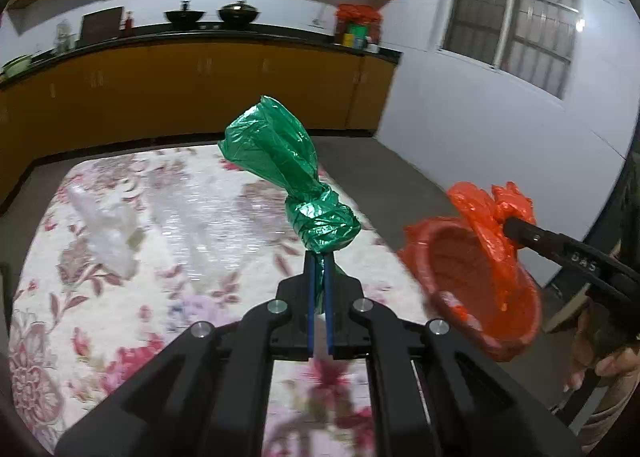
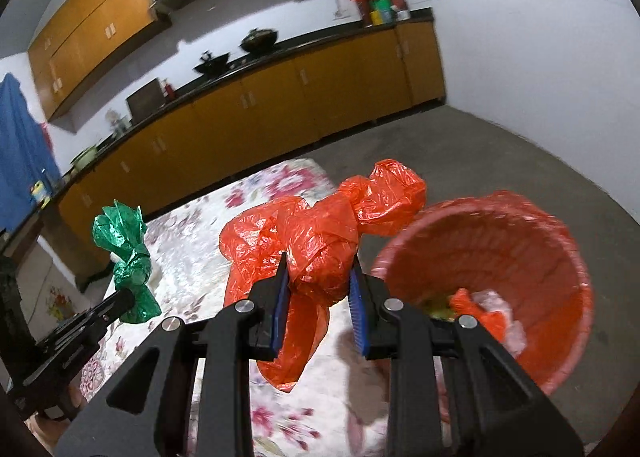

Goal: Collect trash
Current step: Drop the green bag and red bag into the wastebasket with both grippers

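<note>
My left gripper point(image 1: 319, 257) is shut on a knotted green plastic bag point(image 1: 296, 181) and holds it above the floral table point(image 1: 180, 217); the bag also shows in the right wrist view point(image 2: 128, 257). My right gripper point(image 2: 320, 261) is shut on a crumpled orange plastic bag point(image 2: 316, 241), held over the table's right edge, just left of the orange bin point(image 2: 520, 257). In the left wrist view the orange bag point(image 1: 496, 209) hangs over the bin's rim point(image 1: 472, 285). The bin holds some scraps point(image 2: 488, 313).
A clear plastic wrapper point(image 1: 104, 229) lies on the left of the table. Yellow cabinets with a dark counter point(image 1: 200, 69) run along the far wall, with pots on top. Grey floor point(image 2: 500, 161) lies around the bin.
</note>
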The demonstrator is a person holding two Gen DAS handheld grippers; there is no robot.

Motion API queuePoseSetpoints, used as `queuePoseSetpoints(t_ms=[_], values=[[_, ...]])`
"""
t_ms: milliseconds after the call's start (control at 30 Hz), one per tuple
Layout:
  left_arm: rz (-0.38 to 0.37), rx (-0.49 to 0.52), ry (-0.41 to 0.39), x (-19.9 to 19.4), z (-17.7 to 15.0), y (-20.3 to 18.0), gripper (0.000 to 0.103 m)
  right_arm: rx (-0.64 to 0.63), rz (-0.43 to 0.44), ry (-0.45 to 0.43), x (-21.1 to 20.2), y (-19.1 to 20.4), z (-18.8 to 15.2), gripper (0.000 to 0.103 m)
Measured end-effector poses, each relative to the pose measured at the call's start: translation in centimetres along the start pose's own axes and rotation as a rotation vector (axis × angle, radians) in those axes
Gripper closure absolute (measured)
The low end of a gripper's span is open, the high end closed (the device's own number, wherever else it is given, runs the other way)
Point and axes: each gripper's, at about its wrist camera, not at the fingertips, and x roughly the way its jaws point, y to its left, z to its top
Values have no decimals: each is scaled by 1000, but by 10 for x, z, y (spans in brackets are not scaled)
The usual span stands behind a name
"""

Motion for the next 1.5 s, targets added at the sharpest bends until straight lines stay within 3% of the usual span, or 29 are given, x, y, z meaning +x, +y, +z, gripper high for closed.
queuePoseSetpoints(t_ms=[500,1100,1233,1400,1500], values=[[-185,124,45,26,1,-102,97,117,-138,-60,-30,-73,-2,76],[-293,177,150,93,-7,-164,97,175,-215,-82,-30,-119,6,75],[-308,169,184,106,-11,-172,97,190,-219,-88,-27,-121,10,70],[-298,171,209,118,-20,-172,76,184,-225,-74,-24,-120,8,61],[-272,156,224,121,-24,-162,73,187,-226,-66,-24,-119,4,59]])
